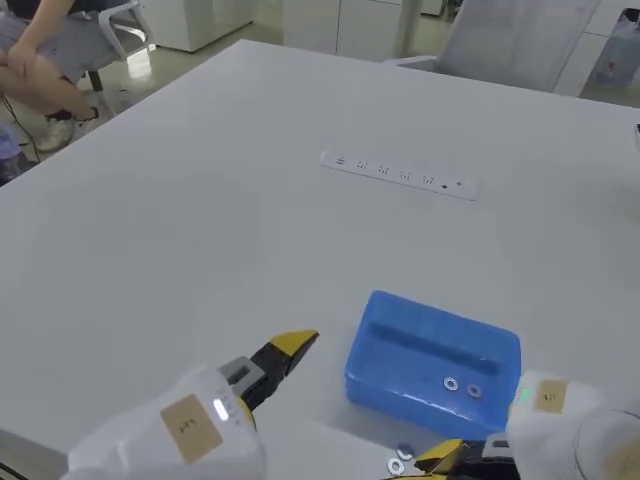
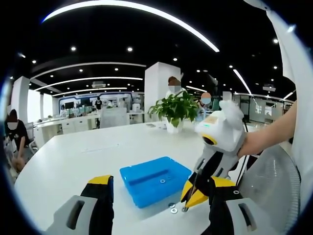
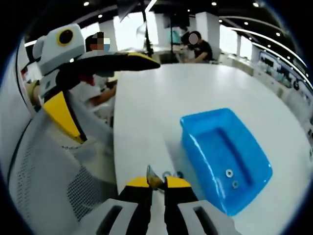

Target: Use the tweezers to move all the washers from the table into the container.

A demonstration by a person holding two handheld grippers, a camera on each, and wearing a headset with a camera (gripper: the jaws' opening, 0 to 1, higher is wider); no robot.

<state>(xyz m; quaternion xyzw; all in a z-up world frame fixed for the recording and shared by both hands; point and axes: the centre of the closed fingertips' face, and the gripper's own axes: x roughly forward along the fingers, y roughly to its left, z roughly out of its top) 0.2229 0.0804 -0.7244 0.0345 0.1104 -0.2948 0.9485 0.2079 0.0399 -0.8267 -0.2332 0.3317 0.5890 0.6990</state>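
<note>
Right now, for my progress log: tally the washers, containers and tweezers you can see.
Washers: 4 (2 in the container, 2 on the table)
Container: 1
Tweezers: 1
Total: 6

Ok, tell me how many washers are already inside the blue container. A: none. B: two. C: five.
B: two washers lie on the floor of the blue container, plain in the head view and the right gripper view.
</note>
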